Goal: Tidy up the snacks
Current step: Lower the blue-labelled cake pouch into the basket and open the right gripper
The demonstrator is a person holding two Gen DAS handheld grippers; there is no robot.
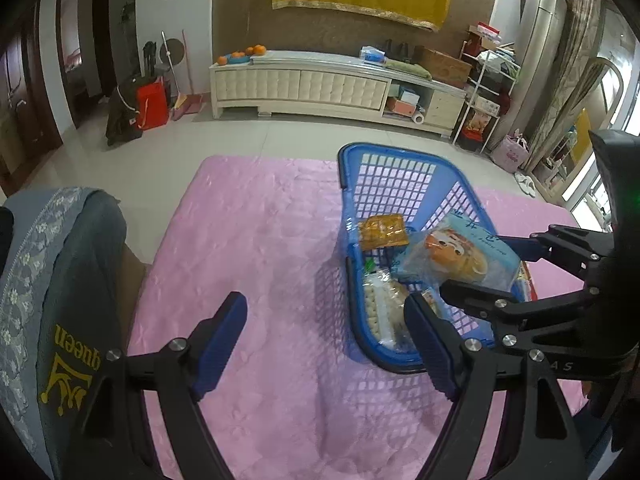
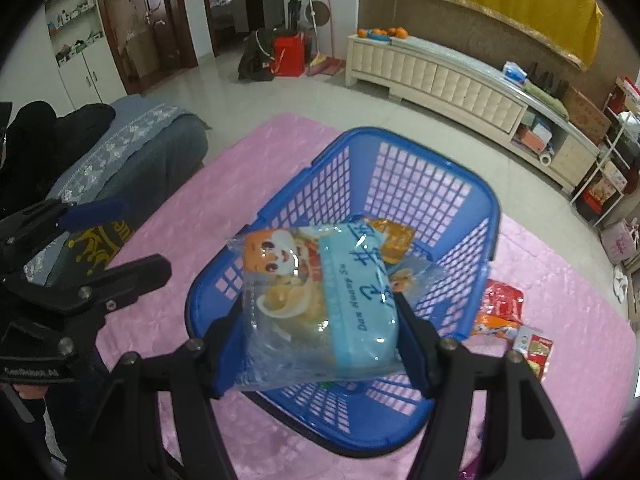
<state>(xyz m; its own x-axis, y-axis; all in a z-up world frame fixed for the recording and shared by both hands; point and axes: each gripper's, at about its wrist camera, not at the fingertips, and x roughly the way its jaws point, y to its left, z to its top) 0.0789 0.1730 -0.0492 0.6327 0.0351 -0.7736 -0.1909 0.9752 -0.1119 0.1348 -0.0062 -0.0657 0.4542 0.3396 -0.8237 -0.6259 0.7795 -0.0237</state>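
My right gripper [image 2: 320, 344] is shut on a light-blue snack bag [image 2: 320, 292] printed with a cartoon face, and holds it over the blue plastic basket [image 2: 400, 136] on the pink mat. From the left wrist view, the same bag [image 1: 460, 256] hangs above the basket [image 1: 384, 148] in the right gripper [image 1: 484, 270]. Inside the basket lie an orange packet [image 1: 382, 232] and a clear bag of biscuits [image 1: 384, 308]. My left gripper [image 1: 326, 344] stands open over the mat just left of the basket, with nothing between its fingers; it also shows as the left gripper [image 2: 128, 240] in the right wrist view.
Red and orange snack packets [image 2: 504, 312] lie on the pink mat [image 1: 260, 240] to the right of the basket. A grey cloth with "queen" lettering [image 1: 72, 280] sits at the mat's left edge. A long white cabinet [image 1: 300, 84] lines the far wall.
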